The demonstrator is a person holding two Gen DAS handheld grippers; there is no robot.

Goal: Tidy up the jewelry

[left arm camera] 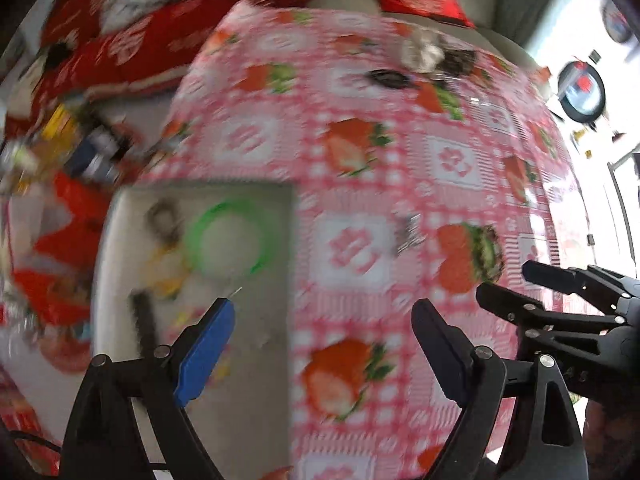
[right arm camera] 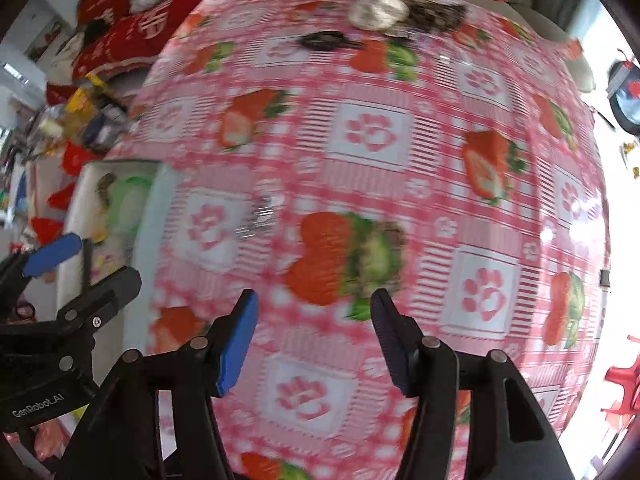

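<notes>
A white tray (left arm camera: 276,248) sits at the table's left side and holds a green bangle (left arm camera: 230,238), a dark ring-shaped piece (left arm camera: 162,216), a yellow piece (left arm camera: 164,268) and a black strap (left arm camera: 144,320). My left gripper (left arm camera: 324,312) is open and empty above the tray's right edge. A small silver piece (left arm camera: 408,234) lies on the cloth right of the tray; it also shows in the right wrist view (right arm camera: 258,216). My right gripper (right arm camera: 314,304) is open and empty above the cloth. A dark bracelet (right arm camera: 326,40) and a silver heap (right arm camera: 378,10) lie at the far edge.
The table wears a pink checked cloth (right arm camera: 400,184) with strawberries and paw prints. Red cushions and bags (left arm camera: 132,40) lie beyond the far left edge. Cluttered small items (left arm camera: 80,148) crowd the left of the table. Both views are motion-blurred.
</notes>
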